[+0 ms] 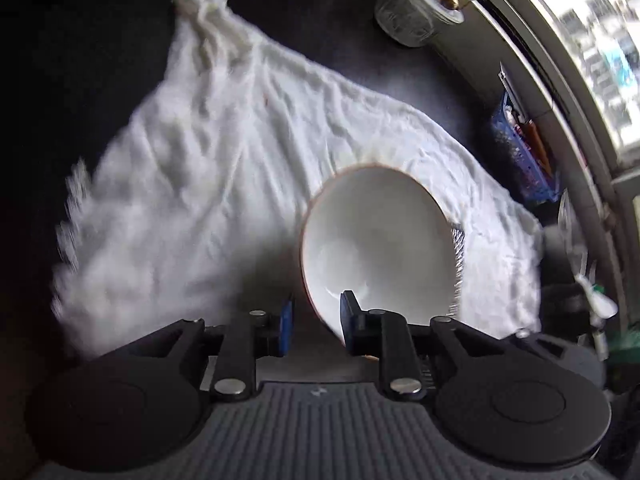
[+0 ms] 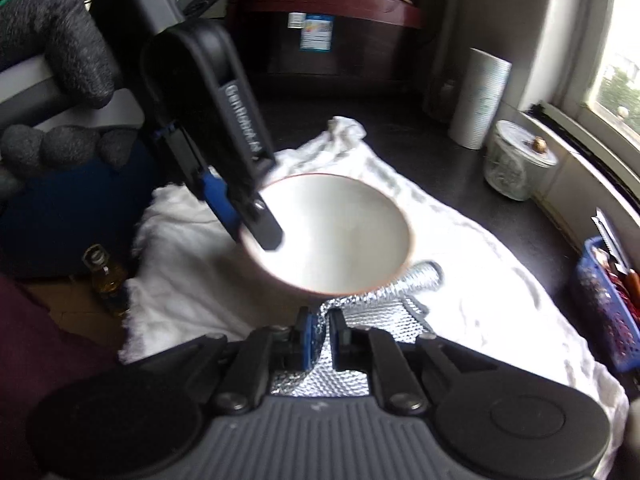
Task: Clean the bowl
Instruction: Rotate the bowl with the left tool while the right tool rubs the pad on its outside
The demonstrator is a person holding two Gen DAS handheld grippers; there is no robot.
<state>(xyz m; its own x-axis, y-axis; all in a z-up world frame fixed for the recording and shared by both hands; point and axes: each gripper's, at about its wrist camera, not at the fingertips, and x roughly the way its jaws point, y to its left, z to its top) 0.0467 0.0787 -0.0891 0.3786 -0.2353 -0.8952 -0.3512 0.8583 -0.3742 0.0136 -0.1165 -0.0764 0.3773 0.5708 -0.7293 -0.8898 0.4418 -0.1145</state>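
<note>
Left gripper (image 1: 316, 322) clamps bowl (image 1: 376, 240) rim, bowl tilted above white cloth (image 1: 208, 168) on table (image 2: 440, 148). Right gripper (image 2: 319, 334) pinches silver scrubber (image 2: 360, 316) just beside bowl (blurred). Jar (image 2: 516, 160) beyond cloth.

The bowl (image 1: 376, 240) (image 2: 332, 232) is white and glossy inside with a thin reddish-brown rim and a brownish outer wall. It is empty and looks clean. It is tilted, its mouth turned partly sideways, and it is held up by its rim above the white towel (image 1: 224, 168) (image 2: 472, 280) spread over the dark counter (image 1: 420, 80) (image 2: 420, 140). Just beside its lower edge sits a silvery scrubbing cloth (image 2: 360, 320) (image 1: 458, 248), a rolled part of it poking out past the rim.
</note>
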